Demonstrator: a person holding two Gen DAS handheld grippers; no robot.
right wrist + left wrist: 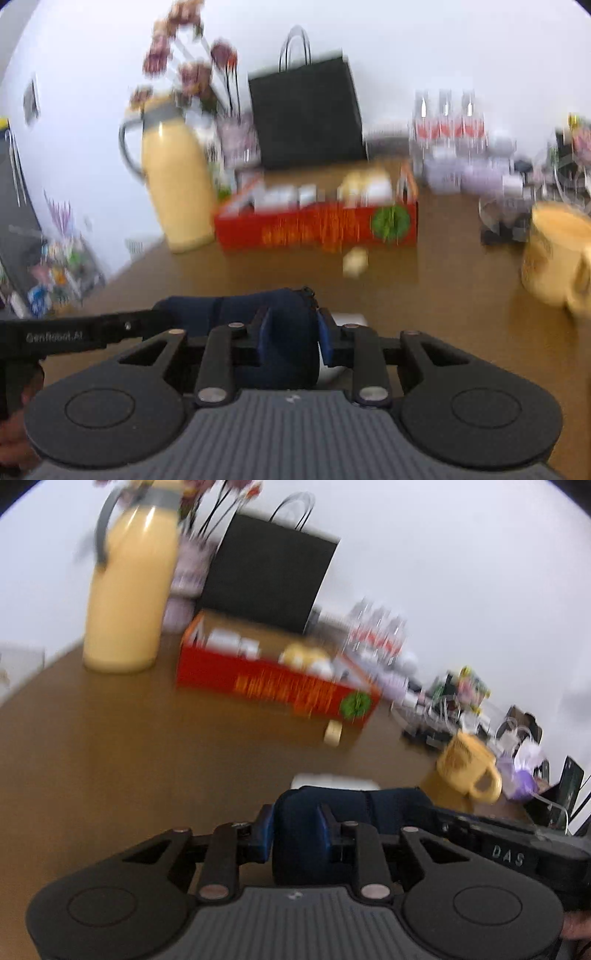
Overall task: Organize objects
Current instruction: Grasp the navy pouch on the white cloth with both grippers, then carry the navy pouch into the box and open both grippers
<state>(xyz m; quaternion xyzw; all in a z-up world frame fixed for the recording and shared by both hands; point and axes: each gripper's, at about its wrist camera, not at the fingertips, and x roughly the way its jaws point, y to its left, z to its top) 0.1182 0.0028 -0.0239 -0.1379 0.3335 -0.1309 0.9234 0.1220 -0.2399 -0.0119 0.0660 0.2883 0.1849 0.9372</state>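
- Left wrist view: the left gripper [295, 825] pinches one end of a dark navy pouch [354, 806], a soft zipped case. Its blue pads [322, 821] press into the fabric from both sides, the jaws drawn close together with the pouch between them.
- The pouch stretches away to the right, where the other gripper's black finger crosses in; white letters on that finger read "DAS".
- The pouch is held over the near part of the brown desk [129, 757], with a flat white thing partly hidden just behind it.
- Further back stands a red box [273, 686] with yellow print too blurred to read and a green round mark near its right end. A small pale tape roll [333, 733] lies just in front of that end.
- A tall yellow jug [129, 598] stands near the desk's far left edge, a black paper bag [269, 576] behind the box, a yellow mug [469, 766] towards the right edge.
- Right wrist view: the right gripper [291, 341] grips the pouch's [258, 306] other end, blue pads [324, 341] squeezing it, jaws narrow.
- The left gripper's finger enters from the left; its white writing looks like "GenRobot.AI", though blurred.
- Beyond, the same red box [317, 225], jug [177, 184], bag [306, 114] and mug [557, 251] appear, with clear bottles [447, 122] bearing red labels, unreadable, by the far edge.
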